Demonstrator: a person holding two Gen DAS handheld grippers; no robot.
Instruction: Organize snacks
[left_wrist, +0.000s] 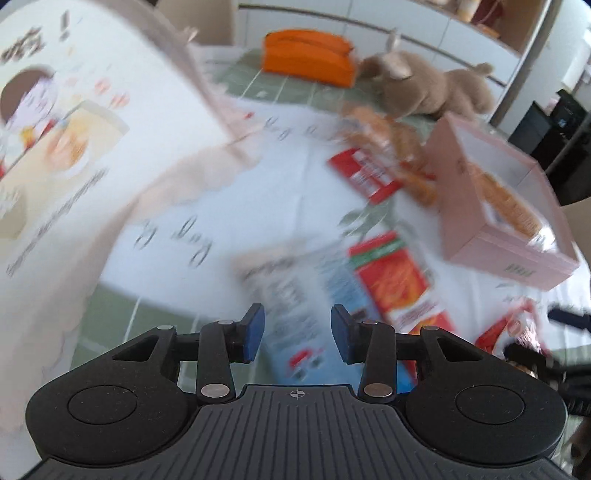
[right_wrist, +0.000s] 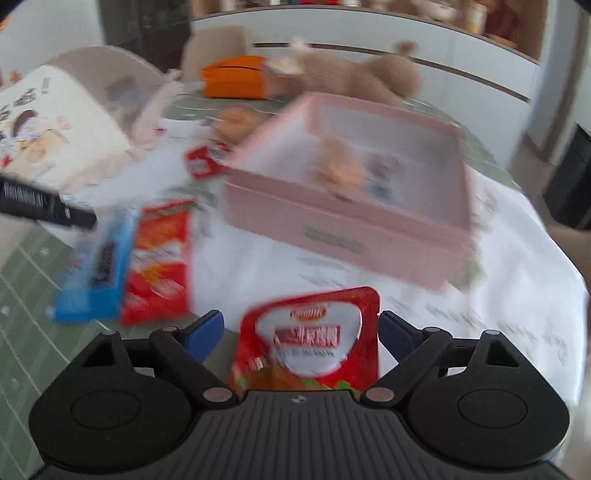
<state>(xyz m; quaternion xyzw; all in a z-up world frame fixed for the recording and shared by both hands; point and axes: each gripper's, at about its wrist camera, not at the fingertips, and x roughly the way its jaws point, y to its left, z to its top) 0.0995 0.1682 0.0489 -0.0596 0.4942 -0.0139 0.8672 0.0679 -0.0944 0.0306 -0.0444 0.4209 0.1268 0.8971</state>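
Note:
My left gripper (left_wrist: 297, 332) hangs open over a blue-and-white snack pack (left_wrist: 291, 288) that lies flat on the white cloth; nothing sits between its blue pads. Beside that pack lies a red snack box (left_wrist: 395, 273). My right gripper (right_wrist: 301, 330) stands wide, shut on a red-and-white pouch (right_wrist: 314, 332) held by its side edges. The pink box (right_wrist: 332, 229) stands just beyond it, with wrapped buns inside (right_wrist: 343, 170). The view is blurred. The blue pack (right_wrist: 99, 273) and red box (right_wrist: 159, 258) lie to the left in the right wrist view.
A large white printed bag (left_wrist: 74, 129) fills the left. A small red packet (left_wrist: 365, 173) and bagged buns (left_wrist: 388, 136) lie by the pink box (left_wrist: 509, 236). An orange case (left_wrist: 306, 55) and a brown plush toy (left_wrist: 424, 85) sit at the table's far side.

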